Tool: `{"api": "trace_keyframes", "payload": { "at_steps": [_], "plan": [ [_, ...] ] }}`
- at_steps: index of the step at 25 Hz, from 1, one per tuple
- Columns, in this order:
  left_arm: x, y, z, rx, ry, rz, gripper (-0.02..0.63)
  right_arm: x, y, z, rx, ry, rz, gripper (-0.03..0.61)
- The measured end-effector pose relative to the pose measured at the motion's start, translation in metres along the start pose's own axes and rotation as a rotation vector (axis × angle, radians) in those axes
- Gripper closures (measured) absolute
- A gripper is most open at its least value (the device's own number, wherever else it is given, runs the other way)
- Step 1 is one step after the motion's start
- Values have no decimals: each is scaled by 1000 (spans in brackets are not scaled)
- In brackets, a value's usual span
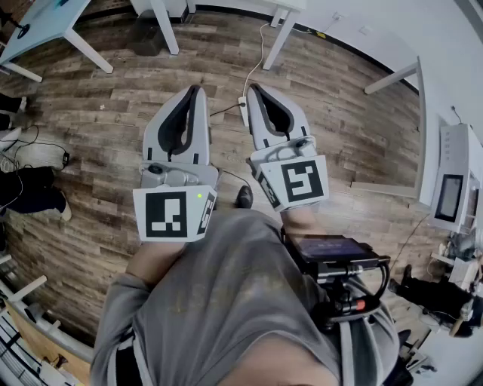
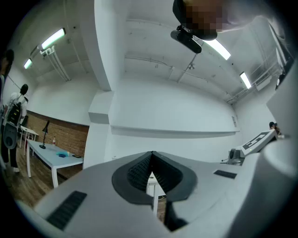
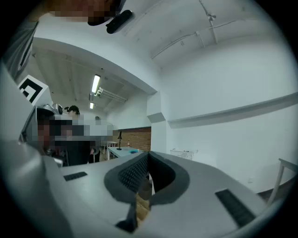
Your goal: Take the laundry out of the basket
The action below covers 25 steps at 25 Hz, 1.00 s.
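My two grippers are held side by side above a wooden floor in the head view. The left gripper [image 1: 198, 90] is shut with nothing between its jaws, as its own view confirms at the left gripper [image 2: 152, 153]. The right gripper [image 1: 254, 89] is likewise shut and empty, also seen as the right gripper [image 3: 148, 153]. Both point up and outward across the room. A white mesh basket [image 3: 183, 153] shows small and far off against the white wall in the right gripper view; its contents cannot be made out. No laundry is in view.
White table legs [image 1: 162, 26] and a light blue table [image 1: 45, 19] stand ahead. A cable with a power strip [image 1: 243, 109] lies on the floor. A white machine [image 1: 453, 181] is at the right. A person [image 2: 11, 125] stands beside a table [image 2: 51, 158].
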State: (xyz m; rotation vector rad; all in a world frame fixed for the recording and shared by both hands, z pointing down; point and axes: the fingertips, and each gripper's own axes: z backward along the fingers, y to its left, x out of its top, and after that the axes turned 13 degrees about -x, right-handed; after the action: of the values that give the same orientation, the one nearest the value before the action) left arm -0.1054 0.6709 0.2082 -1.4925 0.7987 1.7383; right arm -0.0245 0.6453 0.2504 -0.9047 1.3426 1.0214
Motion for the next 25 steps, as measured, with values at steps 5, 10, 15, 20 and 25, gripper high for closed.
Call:
{"api": "trace_keyframes", "payload": {
  "at_steps": [5,10,15,20,25],
  "plan": [
    [-1,-3,3,3,-6,10,606,0,1,4,3,0,-3,571],
    [-1,2,10,2,-10,18,606,1,8,6,2,2,1,571],
    [0,18,21,2,-14,18,606,-1,24,-1,5,13,-28,571],
    [0,38,35,8,-11,19,606,-3,44,-10,16,18,-67,571],
    [0,70,50,22,-1,9,606,-4,63,-21,-1,13,-73,571]
  ]
}}
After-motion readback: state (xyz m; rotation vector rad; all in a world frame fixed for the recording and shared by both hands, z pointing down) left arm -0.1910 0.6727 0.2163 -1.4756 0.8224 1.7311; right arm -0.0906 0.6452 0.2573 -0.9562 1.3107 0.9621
